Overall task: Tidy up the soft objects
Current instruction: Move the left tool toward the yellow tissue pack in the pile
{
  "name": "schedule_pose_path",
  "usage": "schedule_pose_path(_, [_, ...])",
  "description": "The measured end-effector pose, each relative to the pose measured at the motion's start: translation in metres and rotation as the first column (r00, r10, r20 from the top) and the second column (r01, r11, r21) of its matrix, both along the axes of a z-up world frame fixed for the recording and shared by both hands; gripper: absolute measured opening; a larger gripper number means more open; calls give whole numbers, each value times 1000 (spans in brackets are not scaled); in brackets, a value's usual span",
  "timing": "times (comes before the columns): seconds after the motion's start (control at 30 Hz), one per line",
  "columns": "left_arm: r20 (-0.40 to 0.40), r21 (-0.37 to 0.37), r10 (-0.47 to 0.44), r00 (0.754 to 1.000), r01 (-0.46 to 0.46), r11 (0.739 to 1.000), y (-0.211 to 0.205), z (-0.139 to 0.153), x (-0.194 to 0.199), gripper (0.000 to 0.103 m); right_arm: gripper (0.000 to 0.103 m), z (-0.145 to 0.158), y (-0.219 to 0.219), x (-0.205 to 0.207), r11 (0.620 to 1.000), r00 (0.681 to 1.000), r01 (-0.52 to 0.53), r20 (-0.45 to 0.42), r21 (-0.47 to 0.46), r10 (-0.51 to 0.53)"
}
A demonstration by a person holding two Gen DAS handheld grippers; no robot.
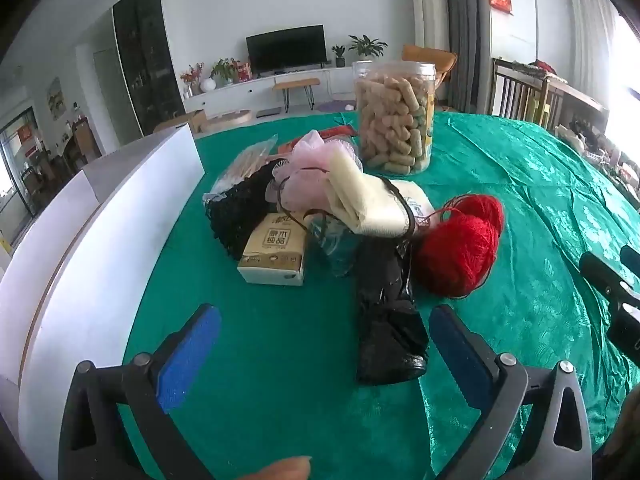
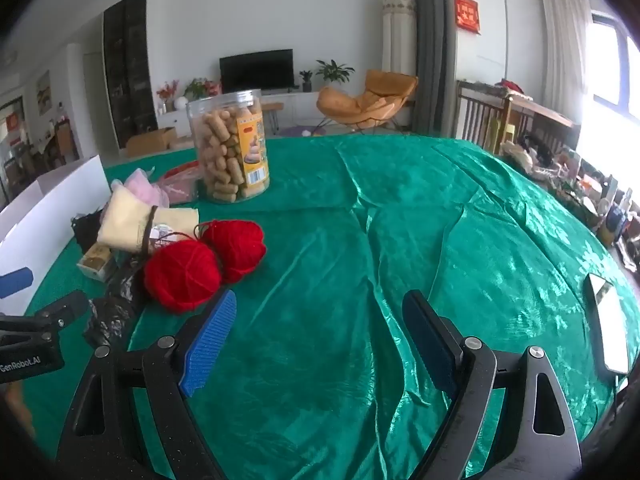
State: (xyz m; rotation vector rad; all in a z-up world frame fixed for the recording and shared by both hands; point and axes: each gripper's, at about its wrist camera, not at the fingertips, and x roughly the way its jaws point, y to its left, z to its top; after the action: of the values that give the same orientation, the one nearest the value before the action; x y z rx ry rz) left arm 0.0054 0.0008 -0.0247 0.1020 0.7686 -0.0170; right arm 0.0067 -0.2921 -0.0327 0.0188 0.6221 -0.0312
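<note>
A heap of soft things lies on the green cloth: two red yarn balls, a cream folded cloth, a pink mesh puff, a black lace piece, a black crumpled bag and a tissue pack. My left gripper hovers open just short of the heap, the black bag's near end reaching toward its right finger. My right gripper is open over bare cloth, right of the yarn, nothing between its fingers.
A white open box stands left of the heap. A clear jar of snack sticks stands behind it. A phone lies at the table's right edge. A thumb shows at the bottom.
</note>
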Motion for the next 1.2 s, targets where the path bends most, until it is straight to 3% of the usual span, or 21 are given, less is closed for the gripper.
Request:
schedule_pose_path(0.73, [-55, 6, 16, 998, -15, 1000, 11, -19, 3, 103, 87, -4, -1, 2, 1000, 1000, 11, -20, 5, -11])
schedule_pose_path(1.2, [-29, -13, -13, 1000, 12, 1000, 5, -6, -2, 103, 87, -5, -1, 3, 1000, 1000, 7, -25, 11, -7])
